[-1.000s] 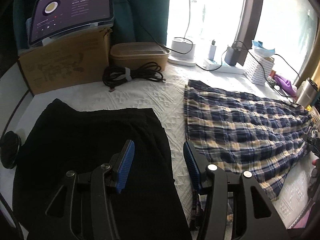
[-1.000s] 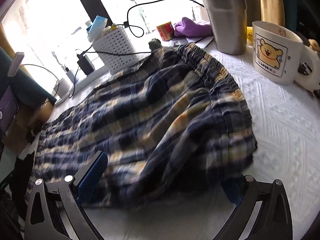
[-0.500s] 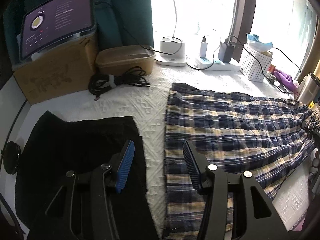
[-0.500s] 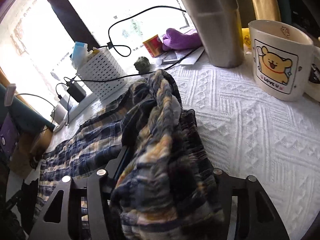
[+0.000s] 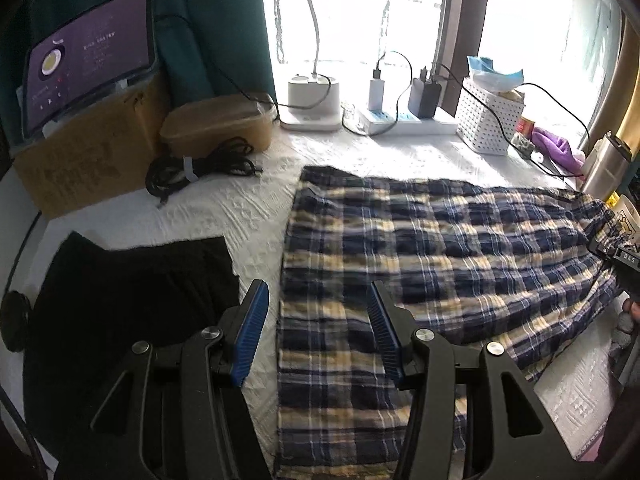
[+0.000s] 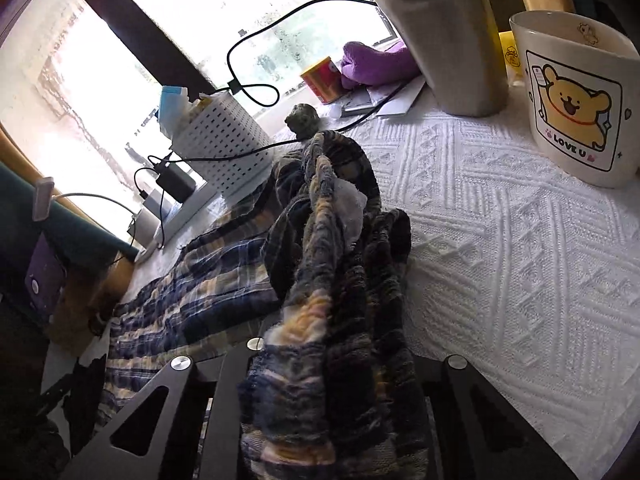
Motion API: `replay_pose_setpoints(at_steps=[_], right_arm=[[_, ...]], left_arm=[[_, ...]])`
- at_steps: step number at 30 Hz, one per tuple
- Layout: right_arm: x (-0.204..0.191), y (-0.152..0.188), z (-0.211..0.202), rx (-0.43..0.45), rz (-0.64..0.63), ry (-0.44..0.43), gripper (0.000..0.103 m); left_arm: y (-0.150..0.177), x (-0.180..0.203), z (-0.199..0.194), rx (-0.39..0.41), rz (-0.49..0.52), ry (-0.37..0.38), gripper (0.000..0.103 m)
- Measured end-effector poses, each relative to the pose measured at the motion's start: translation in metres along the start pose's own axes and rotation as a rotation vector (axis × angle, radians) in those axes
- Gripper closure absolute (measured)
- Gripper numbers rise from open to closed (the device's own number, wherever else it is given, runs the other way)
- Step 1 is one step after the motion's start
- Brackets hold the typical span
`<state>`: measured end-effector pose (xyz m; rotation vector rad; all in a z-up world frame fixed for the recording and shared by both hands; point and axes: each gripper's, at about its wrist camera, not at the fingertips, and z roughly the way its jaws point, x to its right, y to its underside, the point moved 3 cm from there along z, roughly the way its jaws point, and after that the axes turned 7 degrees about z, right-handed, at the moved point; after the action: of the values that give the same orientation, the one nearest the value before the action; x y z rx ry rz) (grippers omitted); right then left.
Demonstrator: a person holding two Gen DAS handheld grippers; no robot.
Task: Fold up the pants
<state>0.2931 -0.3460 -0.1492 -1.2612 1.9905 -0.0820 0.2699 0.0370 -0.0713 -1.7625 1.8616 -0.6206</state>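
Plaid pants [image 5: 440, 256] in navy, blue and yellow lie spread across the white textured cloth, leg hems towards the left. My left gripper [image 5: 316, 320] is open and empty, hovering over the hem end of the pants. My right gripper [image 6: 332, 360] is shut on the bunched waistband of the plaid pants [image 6: 328, 280] and holds it lifted off the cloth; its fingertips are hidden under the fabric. The right gripper also shows at the far right edge of the left wrist view [image 5: 624, 260].
A black garment [image 5: 128, 304] lies to the left of the pants. At the back stand a cardboard box [image 5: 88, 160], a coiled cable [image 5: 196, 168], a power strip [image 5: 404, 120] and a white basket [image 5: 488, 120]. A bear mug [image 6: 576, 96] and steel tumbler [image 6: 444, 36] stand at the right.
My right gripper closed on the waistband and lifted it into a bunch. My left gripper moved right, from over the black garment to over the pants' hem end.
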Motion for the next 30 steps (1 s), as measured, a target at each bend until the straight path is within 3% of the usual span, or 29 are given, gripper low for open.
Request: replay_pose_setpoints(at_steps=[8, 17, 23, 27, 30], right_arm=[[0.005, -0.003, -0.012, 0.025, -0.020, 0.011, 0.089], [0.030, -0.014, -0.037, 0.077, 0.000, 0.067, 0.089], [0.046, -0.021, -0.052, 0.106, 0.020, 0.097, 0.089], [0.050, -0.017, -0.050, 0.090, 0.024, 0.107, 0.089], [0.051, -0.017, -0.049, 0.087, 0.035, 0.102, 0.089]], left_arm=[[0.024, 0.000, 0.019, -0.094, -0.039, 0.028, 0.052], [0.023, 0.010, 0.022, -0.087, -0.031, 0.068, 0.052], [0.021, 0.029, 0.025, -0.064, 0.014, 0.145, 0.052], [0.024, 0.046, 0.038, -0.092, 0.048, 0.195, 0.052], [0.028, 0.050, 0.048, -0.098, 0.054, 0.167, 0.057]])
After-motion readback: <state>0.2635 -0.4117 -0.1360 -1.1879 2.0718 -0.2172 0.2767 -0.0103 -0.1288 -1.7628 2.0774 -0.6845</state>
